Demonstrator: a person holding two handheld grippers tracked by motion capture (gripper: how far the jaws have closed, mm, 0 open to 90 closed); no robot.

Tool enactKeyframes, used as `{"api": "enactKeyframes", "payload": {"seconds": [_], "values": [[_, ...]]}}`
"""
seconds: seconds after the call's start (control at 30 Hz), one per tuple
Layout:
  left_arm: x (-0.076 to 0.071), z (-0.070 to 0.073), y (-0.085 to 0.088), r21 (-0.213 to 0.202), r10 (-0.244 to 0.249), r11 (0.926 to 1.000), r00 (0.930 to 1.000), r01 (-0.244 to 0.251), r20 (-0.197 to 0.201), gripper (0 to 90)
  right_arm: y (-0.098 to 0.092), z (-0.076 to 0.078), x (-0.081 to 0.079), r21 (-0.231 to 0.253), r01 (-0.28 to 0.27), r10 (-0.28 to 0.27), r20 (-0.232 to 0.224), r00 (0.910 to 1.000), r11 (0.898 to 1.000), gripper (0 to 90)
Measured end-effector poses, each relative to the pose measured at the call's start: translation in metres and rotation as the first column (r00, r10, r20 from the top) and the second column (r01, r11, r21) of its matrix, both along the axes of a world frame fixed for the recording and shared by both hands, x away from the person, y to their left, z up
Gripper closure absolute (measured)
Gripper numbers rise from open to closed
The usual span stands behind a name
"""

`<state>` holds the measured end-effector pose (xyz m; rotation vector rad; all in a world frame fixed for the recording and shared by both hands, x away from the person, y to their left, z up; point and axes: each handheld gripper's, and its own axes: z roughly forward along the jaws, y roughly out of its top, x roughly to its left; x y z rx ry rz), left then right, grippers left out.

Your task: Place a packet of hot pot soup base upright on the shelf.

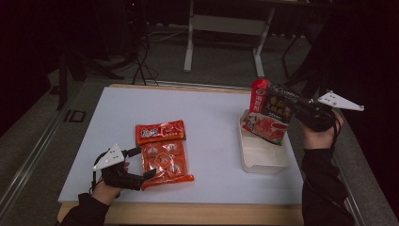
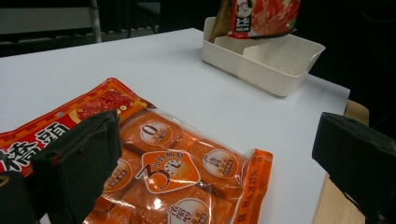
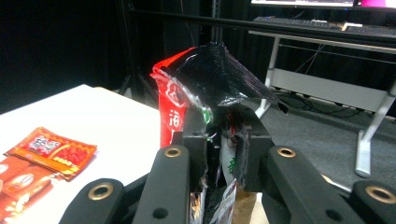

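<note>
In the high view the right gripper (image 1: 292, 109) sits at the right of the frame, its jaws clamped on the upper edge of a red-and-black sauce packet (image 1: 268, 113). The packet hangs tilted, its lower end over the far end of a cream tray (image 1: 263, 160) that rests on the white worktop (image 1: 211, 117) at centre right. In the right gripper view the jaws press close together on the crumpled top of this packet (image 3: 205, 93), which rises above them at mid-frame.

At the lower left of the high view the left gripper (image 1: 143, 162) lies low by the near edge of the worktop, its jaws spread wide around the left edge of an orange packet (image 1: 164, 155) lying flat there. In the left gripper view the two black jaws stand far apart at the bottom corners, the orange packet (image 2: 177, 168) between them and untouched by the right-hand jaw; whether the left-hand jaw touches it I cannot tell. The tray (image 2: 266, 58) stands at the upper right.
</note>
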<state>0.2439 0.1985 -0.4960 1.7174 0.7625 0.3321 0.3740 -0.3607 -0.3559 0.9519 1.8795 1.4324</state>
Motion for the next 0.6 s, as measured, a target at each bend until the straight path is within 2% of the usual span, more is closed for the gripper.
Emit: {"api": "enactKeyframes", "payload": {"seconds": [0.13, 0.23, 0.4, 0.47, 0.6], "values": [[0.001, -0.002, -0.001, -0.011, -0.007, 0.9999, 0.9999, 0.007, -0.011, 1.8, 0.002, -0.007, 0.008, -0.026, 0.004, -0.004, 0.017, 0.9998, 1.0, 77.0], [0.001, -0.003, -0.002, -0.019, -0.013, 0.9997, 0.9997, 0.013, -0.02, 1.8, 0.004, -0.012, 0.015, -0.047, -0.016, 0.018, 0.039, 0.9991, 0.999, 77.0], [0.003, -0.006, -0.001, -0.02, -0.013, 0.9997, 0.9994, 0.013, -0.032, 1.8, 0.006, -0.024, 0.026, -0.026, -0.068, 0.068, 0.006, 0.9976, 0.997, 76.9], [0.003, -0.007, -0.001, -0.024, -0.012, 0.9996, 0.9993, 0.011, -0.037, 1.8, 0.006, -0.027, 0.028, -0.01, -0.081, 0.081, 0.0, 0.9967, 0.997, 76.8], [0.004, -0.008, 0.0, -0.026, -0.009, 0.9996, 0.9991, 0.008, -0.042, 1.8, 0.003, -0.029, 0.03, -0.011, -0.095, 0.095, 0.006, 0.9955, 0.995, 76.7]]}}
